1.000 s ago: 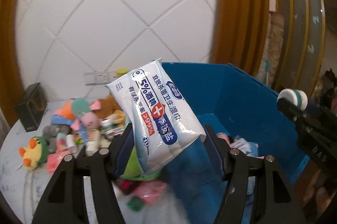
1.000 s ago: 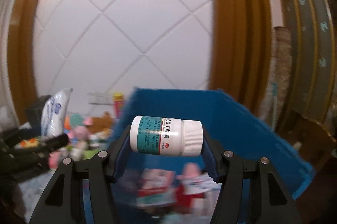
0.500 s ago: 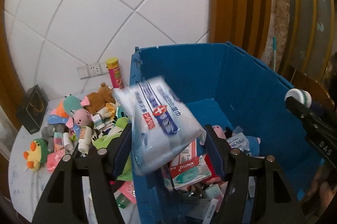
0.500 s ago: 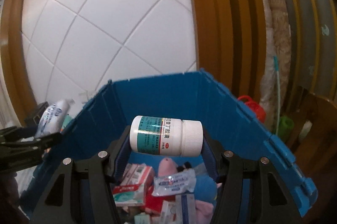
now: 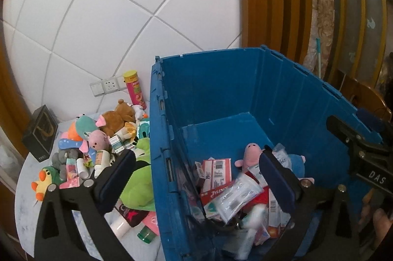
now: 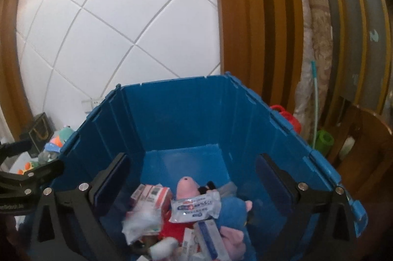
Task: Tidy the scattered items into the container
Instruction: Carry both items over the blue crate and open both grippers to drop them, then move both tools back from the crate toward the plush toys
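Note:
A big blue crate (image 5: pixel 221 89) holds boxes, packets and plush toys; it also shows in the right wrist view (image 6: pixel 176 113). My left gripper (image 5: pixel 196 177) is open and empty above the crate's left wall. A white wipes packet (image 5: pixel 235 199) lies blurred in the crate below it. My right gripper (image 6: pixel 191 177) is open and empty over the crate. A blurred white bottle (image 6: pixel 163 245) lies among the items below it. Scattered toys and bottles (image 5: pixel 98 145) lie on the table left of the crate.
A pink chip can (image 5: pixel 135 91) stands against the tiled wall by the crate. A black box (image 5: pixel 40 133) sits at the table's far left. A green plush (image 5: pixel 140 182) lies against the crate wall. A wooden chair (image 6: pixel 363 138) stands right of the crate.
Both grippers opened over the crate. The wipes packet dropped from the left gripper and the white bottle dropped from the right gripper into the crate.

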A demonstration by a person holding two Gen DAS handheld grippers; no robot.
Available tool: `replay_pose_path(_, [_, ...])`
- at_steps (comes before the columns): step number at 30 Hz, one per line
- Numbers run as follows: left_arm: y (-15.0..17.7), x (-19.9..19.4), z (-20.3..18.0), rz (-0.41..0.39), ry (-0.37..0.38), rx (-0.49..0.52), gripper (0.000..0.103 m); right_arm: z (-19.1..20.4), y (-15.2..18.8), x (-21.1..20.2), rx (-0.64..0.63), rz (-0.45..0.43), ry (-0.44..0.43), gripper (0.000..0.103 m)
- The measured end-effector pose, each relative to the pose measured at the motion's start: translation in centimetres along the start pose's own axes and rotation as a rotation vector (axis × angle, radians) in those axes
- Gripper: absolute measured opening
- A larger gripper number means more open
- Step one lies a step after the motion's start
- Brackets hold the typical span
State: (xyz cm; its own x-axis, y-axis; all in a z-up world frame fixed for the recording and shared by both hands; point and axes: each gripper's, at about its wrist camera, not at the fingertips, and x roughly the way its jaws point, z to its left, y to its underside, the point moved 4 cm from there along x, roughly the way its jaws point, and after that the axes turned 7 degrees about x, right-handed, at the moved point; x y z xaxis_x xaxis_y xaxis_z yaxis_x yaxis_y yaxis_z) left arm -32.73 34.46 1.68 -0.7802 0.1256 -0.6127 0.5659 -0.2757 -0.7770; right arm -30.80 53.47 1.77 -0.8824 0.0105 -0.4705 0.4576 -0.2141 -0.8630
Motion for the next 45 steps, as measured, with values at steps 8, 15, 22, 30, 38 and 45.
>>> replay_pose_path(8, [0.1, 0.0, 0.3, -0.005, -0.001, -0.013, 0.102, -0.4, -0.1, 0.0, 0.022, -0.007, 0.008, 0.103])
replay_pose_path(15, [1.6, -0.7, 2.5, -0.015, 0.02, -0.062, 0.102, 0.7, 0.4, -0.3, 0.021, -0.005, 0.027, 0.103])
replay_pose_path(22, [4.8, -2.8, 8.5, -0.018, -0.027, -0.12, 0.102, 7.5, 1.4, -1.4, -0.025, -0.013, -0.064, 0.103])
replay_pose_path(30, [10.0, -5.3, 17.5, -0.006, -0.065, -0.167, 0.102, 17.5, 4.0, -2.8, -0.093, -0.01, -0.106, 0.103])
replay_pose_path(38, [15.5, -7.2, 26.1, 0.025, -0.109, -0.19, 0.102, 27.4, 8.0, -3.8, -0.127, 0.015, -0.142, 0.103])
replay_pose_path(45, [21.1, -7.1, 33.1, 0.105, -0.173, -0.267, 0.102, 34.9, 12.2, -2.3, -0.182, 0.102, -0.198, 0.103])
